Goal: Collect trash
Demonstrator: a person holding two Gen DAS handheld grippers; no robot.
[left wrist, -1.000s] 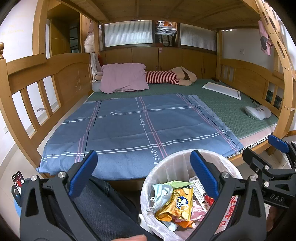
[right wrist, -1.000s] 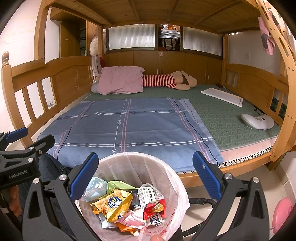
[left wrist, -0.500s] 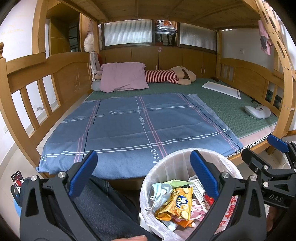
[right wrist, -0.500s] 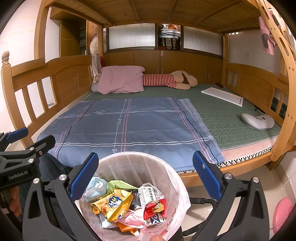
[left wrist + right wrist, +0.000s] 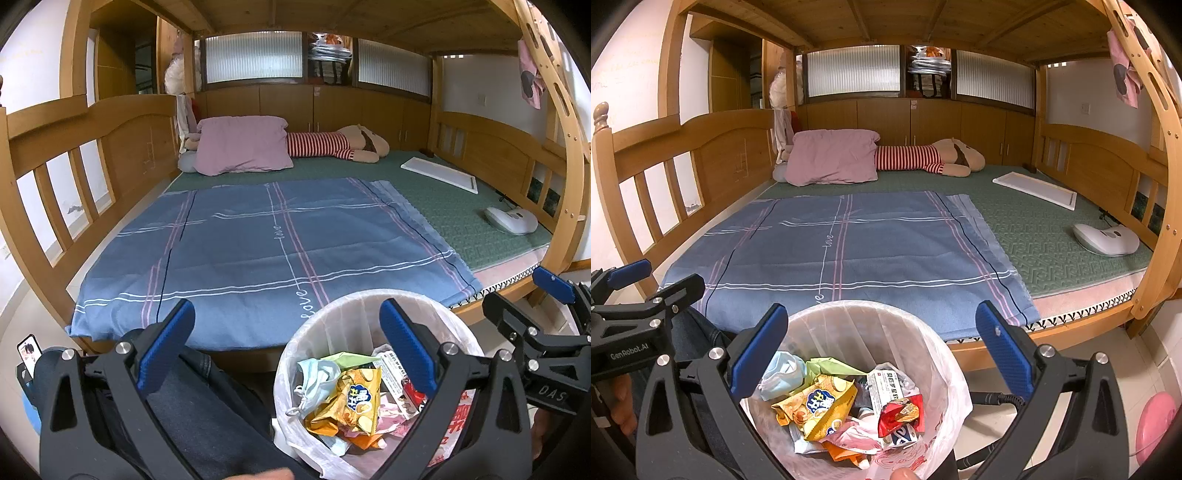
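A white bin lined with a clear plastic bag (image 5: pixel 458 332) (image 5: pixel 945 354) stands at the foot of the bed. Inside lie a yellow chip bag (image 5: pixel 351 402) (image 5: pixel 820 406), a blue face mask (image 5: pixel 316 376) (image 5: pixel 781 371), a red wrapper (image 5: pixel 899 410) and other crumpled packets. My left gripper (image 5: pixel 284 332) is open with nothing between its fingers, just left of the bin. My right gripper (image 5: pixel 882 336) hovers open and empty right above the bin's mouth. Each gripper shows at the edge of the other's view.
A wooden bunk bed (image 5: pixel 646 147) fills the view, with a blue checked sheet (image 5: pixel 849 251) on a green mat (image 5: pixel 1052 229). On it lie a pink pillow (image 5: pixel 831 155), a striped plush toy (image 5: pixel 923 158), a white board (image 5: pixel 1034 188) and a white device (image 5: pixel 1104 238). A person's jeans-clad leg (image 5: pixel 207 406) is beside the bin.
Almost nothing: both views have shifted very slightly, and both grippers stay open over the bin.
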